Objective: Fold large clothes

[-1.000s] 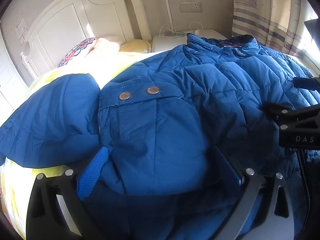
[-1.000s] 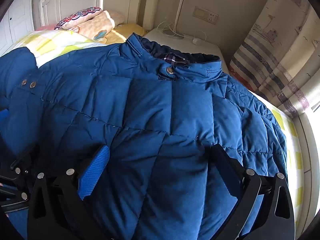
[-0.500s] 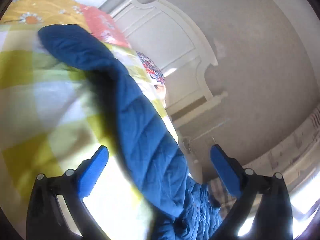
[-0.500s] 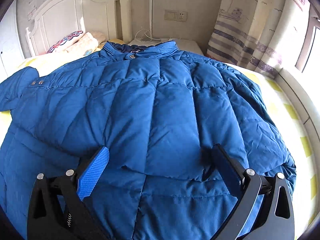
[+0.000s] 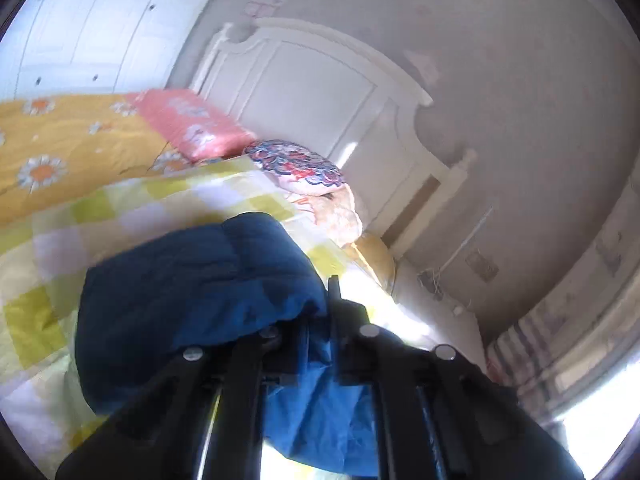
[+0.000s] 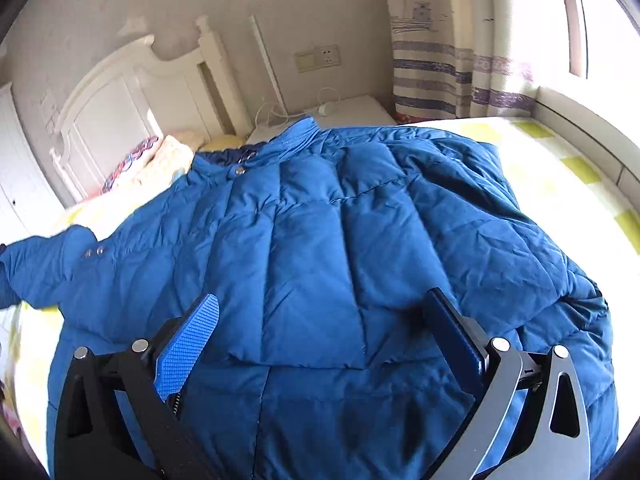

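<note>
The left tool (image 5: pixel 320 320) was clamped shut on the sleeve (image 5: pixel 192 292) of the blue jacket, its black arms drawn close together with the cloth bunched between and over them. The sleeve end bulged up in a dark blue hump just in front of the tool, held up off the bed, and more of the blue fabric hung beneath the arms. Behind the sleeve lay the yellow-checked bedsheet (image 5: pixel 132 208), and beyond that an orange flowered quilt (image 5: pixel 72 140) with a pink patch, then a patterned pillow (image 5: pixel 296 168) resting near the white headboard (image 5: pixel 320 92).

The right tool (image 6: pixel 320 332) stood wide open, its blue-padded fingers (image 6: pixel 188 344) spread well apart and gripping nothing, poised above the lower part of the jacket (image 6: pixel 320 240). The jacket lay spread over the bed with its quilted body facing up, the collar (image 6: pixel 280 148) pointing toward the headboard and a snap button showing at the neck. Its left sleeve stretched off to the left edge of the view, with two snaps (image 6: pixel 93 253) near the shoulder. To the right of the jacket the sheet was bright with sunlight. Past the collar stood a white nightstand (image 6: pixel 352 110) with cables on it, a wall socket (image 6: pixel 318 57) above it, and a striped curtain (image 6: pixel 440 60) beside the window.
</note>
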`<state>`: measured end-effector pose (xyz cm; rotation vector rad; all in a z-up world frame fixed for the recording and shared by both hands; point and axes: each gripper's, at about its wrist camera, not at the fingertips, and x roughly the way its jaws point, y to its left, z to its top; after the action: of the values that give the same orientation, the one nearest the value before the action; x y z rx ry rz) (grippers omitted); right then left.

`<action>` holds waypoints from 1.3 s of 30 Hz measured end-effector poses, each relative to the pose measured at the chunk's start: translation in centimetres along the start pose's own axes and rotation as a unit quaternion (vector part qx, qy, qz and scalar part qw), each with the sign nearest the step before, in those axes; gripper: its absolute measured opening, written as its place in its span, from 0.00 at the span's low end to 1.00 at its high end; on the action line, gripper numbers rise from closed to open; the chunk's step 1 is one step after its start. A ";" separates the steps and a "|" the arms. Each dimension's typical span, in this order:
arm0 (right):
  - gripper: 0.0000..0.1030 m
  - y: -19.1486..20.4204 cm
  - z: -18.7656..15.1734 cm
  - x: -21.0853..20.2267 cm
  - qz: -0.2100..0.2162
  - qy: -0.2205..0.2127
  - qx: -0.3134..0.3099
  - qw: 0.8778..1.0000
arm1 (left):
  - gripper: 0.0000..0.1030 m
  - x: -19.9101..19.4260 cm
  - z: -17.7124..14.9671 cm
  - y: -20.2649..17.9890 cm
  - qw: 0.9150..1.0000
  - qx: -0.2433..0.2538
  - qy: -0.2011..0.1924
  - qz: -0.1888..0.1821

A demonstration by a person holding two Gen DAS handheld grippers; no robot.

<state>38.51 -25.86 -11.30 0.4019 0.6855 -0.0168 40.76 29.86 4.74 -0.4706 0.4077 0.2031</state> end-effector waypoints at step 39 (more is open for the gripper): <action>0.95 1.1 0.1 -1.5 0.011 -0.030 -0.019 0.999 | 0.98 5.0 -17.6 -7.4 0.939 0.247 0.236 0.028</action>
<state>37.55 -25.10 -9.91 0.3702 0.6223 0.0044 41.51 15.42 -8.78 -0.0031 0.9175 0.0327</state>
